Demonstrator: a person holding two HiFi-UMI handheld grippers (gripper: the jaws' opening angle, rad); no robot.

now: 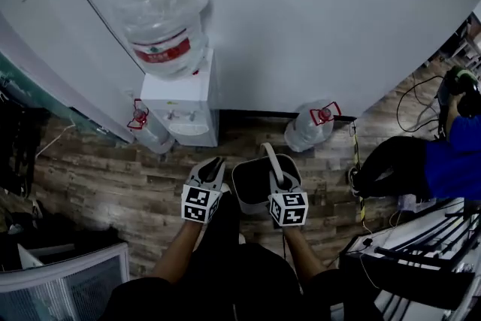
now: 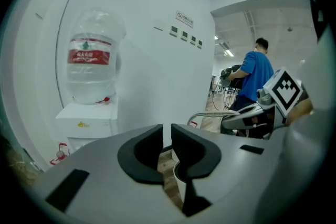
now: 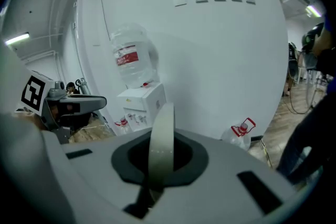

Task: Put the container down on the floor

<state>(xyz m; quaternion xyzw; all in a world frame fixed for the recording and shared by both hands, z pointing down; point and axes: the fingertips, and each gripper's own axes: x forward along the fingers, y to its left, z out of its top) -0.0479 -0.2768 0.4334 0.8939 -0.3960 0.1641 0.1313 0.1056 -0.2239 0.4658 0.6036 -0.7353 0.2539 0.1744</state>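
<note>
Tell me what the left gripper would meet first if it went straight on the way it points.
Probably the white wall, just right of the water dispenser: the left gripper view shows nothing standing between the left gripper and it. Depth is unclear; the dispenser lies close beside that line.

Both my forearms (image 1: 177, 255) reach forward and down, side by side. My left gripper (image 1: 213, 164) has its jaws closed to a thin slit, with nothing between them. My right gripper (image 1: 279, 186), beside it, has its jaws clamped on the handle (image 3: 160, 128).
</note>
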